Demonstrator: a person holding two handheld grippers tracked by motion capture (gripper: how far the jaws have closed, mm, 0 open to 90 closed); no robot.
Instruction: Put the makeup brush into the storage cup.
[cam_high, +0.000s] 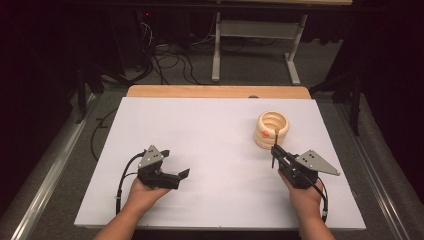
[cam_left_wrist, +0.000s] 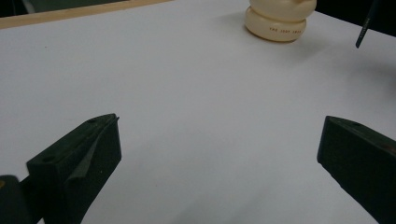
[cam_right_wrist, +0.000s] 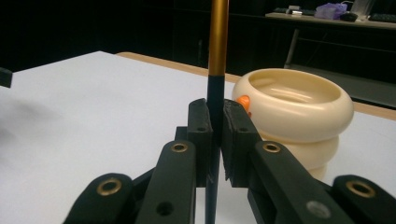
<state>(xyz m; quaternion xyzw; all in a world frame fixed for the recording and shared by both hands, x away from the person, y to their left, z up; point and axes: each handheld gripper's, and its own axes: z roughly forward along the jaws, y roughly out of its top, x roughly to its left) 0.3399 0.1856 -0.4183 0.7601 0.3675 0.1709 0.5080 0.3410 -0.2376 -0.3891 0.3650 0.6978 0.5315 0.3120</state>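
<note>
A cream ringed pot with an orange mark stands at the back right of the white board. Just in front of it my right gripper is shut on a thin stick, held upright. In the right gripper view the stick is gold above and dark below, pinched between the jaws of the right gripper, with the pot close behind. My left gripper rests at the front left, open and empty. In its own view the left gripper has bare board between wide jaws, with the pot far off.
A wooden strip runs along the board's far edge. Beyond it stand a pale table frame and loose cables on the floor. White board stretches between the two grippers and to the back left.
</note>
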